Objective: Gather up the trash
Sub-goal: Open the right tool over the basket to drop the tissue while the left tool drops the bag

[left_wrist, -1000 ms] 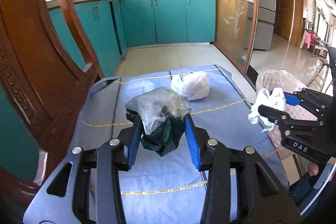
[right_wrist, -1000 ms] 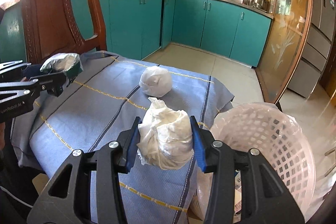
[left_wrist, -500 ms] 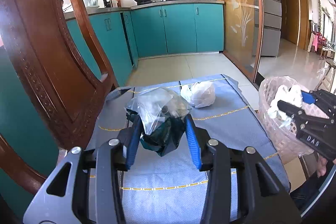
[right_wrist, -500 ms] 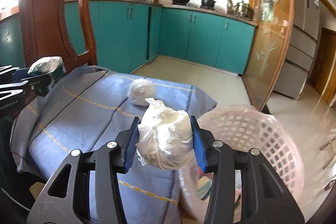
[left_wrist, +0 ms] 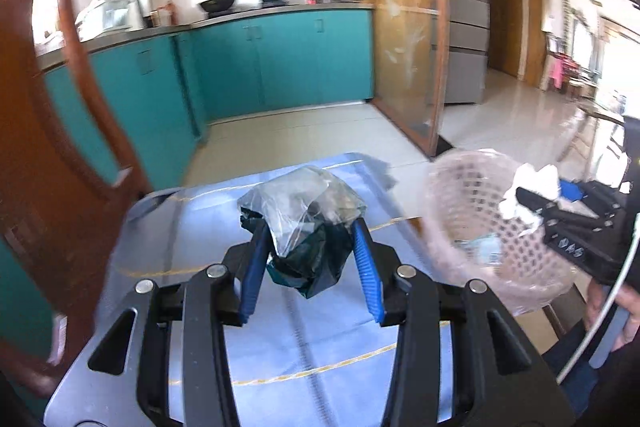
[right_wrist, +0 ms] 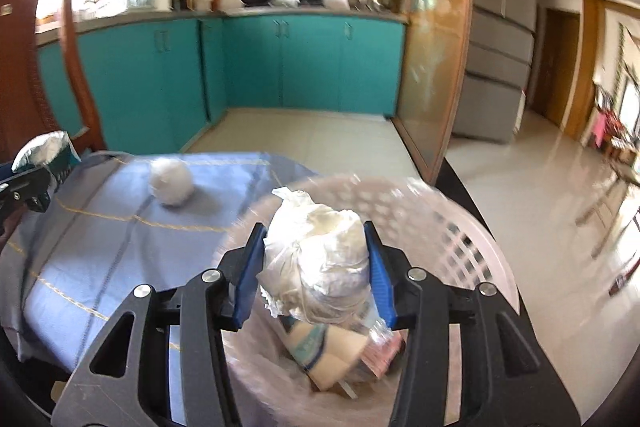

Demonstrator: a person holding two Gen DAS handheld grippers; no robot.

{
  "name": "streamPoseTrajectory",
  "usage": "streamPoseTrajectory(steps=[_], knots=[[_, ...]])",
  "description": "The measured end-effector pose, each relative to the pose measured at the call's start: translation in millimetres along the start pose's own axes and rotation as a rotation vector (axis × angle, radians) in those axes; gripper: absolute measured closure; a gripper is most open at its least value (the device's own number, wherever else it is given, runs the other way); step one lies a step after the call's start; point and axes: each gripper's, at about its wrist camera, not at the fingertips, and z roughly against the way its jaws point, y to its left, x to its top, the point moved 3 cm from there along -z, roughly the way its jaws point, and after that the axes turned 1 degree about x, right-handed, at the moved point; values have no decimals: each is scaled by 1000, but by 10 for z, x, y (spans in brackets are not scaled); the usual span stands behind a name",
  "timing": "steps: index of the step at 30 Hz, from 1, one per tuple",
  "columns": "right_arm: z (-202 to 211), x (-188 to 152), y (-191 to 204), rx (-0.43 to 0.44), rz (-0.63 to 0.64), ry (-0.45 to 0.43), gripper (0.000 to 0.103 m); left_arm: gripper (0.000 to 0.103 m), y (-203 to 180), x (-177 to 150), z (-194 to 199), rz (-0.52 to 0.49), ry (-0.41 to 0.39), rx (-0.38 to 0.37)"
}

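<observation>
My left gripper [left_wrist: 308, 251] is shut on a crumpled clear and dark green plastic bag [left_wrist: 304, 223], held above the blue tablecloth [left_wrist: 192, 227]. My right gripper [right_wrist: 316, 259] is shut on a white knotted bag of trash [right_wrist: 320, 259] and hangs over the pink mesh basket [right_wrist: 460, 227], which holds cups and wrappers. In the left wrist view the right gripper [left_wrist: 544, 199] and its white bag [left_wrist: 536, 183] sit above the basket [left_wrist: 460, 195]. A second white bag ball [right_wrist: 171, 181] lies on the cloth. The left gripper [right_wrist: 32, 183] shows at the left edge of the right wrist view.
A carved wooden chair back [left_wrist: 48, 155] stands close on the left. Teal kitchen cabinets [right_wrist: 280, 63] line the far wall, a glass sliding door [right_wrist: 432, 59] is to the right. A person's hand [left_wrist: 628, 311] holds the right gripper.
Both grippers moved right with their bags. The right gripper went from over the cloth to above the basket; the left gripper swung toward the basket too.
</observation>
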Motion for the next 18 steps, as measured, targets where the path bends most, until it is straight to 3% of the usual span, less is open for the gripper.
streamPoseTrajectory(steps=[5,9,15,18], knots=[[-115,-121,-128,-46,-22,82,47,60,-456,75,-232,-54,19,-126],[-163,-171,-283,-107,-58,111,23,60,-775,122,-436,-77,50,-233],[-173,-234,-521,-122,-151,136,20,59,-1223,209,-678,-137,81,-345],[-155,-264,-674,-169,-198,141,20,54,-1390,201,-777,-161,102,-379]])
